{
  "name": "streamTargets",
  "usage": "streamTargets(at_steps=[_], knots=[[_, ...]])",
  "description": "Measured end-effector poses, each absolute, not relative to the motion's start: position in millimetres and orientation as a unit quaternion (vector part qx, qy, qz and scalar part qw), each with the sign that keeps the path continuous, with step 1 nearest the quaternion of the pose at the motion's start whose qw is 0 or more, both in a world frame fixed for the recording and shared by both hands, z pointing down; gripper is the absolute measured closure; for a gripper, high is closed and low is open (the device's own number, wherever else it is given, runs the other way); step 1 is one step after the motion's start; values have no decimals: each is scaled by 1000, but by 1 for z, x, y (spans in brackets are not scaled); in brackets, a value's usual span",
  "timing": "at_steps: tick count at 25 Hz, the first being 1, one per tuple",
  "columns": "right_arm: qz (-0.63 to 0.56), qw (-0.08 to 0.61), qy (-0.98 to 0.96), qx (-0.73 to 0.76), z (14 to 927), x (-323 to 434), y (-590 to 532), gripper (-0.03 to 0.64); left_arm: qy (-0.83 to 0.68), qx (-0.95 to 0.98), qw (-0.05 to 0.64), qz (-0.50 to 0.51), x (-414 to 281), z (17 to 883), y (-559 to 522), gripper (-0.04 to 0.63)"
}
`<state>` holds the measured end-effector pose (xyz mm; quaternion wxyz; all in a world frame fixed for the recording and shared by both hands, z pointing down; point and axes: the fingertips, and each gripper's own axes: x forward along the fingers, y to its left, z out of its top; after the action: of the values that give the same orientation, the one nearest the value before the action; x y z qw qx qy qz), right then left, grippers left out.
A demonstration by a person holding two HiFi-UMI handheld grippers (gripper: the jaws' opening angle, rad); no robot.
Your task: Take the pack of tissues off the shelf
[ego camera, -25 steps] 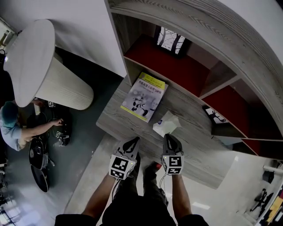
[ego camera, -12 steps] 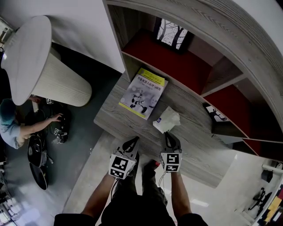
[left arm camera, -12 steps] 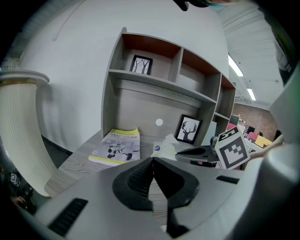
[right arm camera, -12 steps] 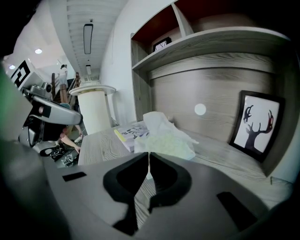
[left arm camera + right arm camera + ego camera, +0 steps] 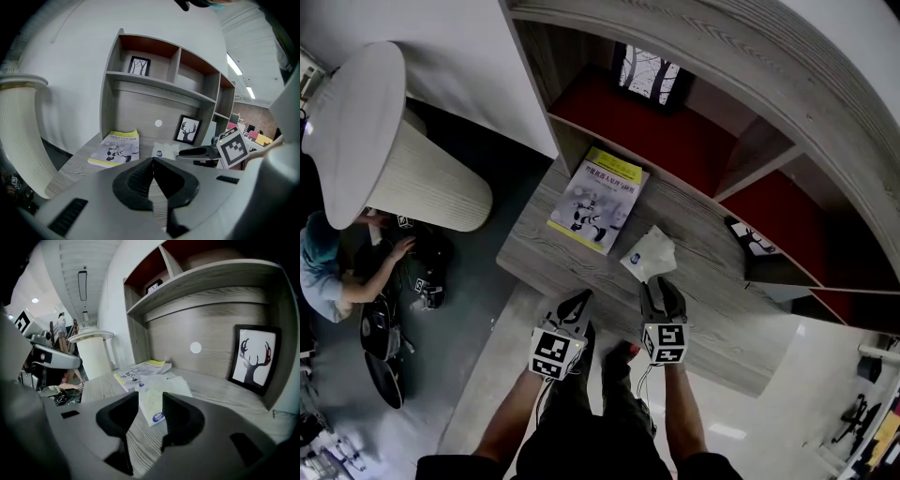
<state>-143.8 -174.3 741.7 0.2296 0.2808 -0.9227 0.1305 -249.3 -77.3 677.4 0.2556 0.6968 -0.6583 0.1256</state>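
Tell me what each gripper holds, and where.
Nothing. The right gripper has just opened its jaws, the tissue pack lying loose at their gap; the left gripper is shut, empty.

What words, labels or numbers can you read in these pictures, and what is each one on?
Nothing can be read outright.
Yellow-and-grey booklet: a title line on its yellow top band, too small to read.
White soft pack of tissues: a small round blue logo, too blurred to read.
Nothing else shows letters or numbers.
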Motion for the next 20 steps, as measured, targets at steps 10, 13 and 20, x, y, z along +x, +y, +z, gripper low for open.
streamTargets(at_steps=[10, 13, 20], knots=[[129, 195, -930, 284, 697, -129, -178, 457, -655, 709, 232, 121, -234, 653, -85, 588], [133, 180, -931, 288, 680, -120, -179, 465, -654, 713, 222, 119, -228, 642, -88, 588], [120, 155, -928, 317, 639, -93, -181, 534, -651, 725, 194, 111, -212, 609, -91, 588]])
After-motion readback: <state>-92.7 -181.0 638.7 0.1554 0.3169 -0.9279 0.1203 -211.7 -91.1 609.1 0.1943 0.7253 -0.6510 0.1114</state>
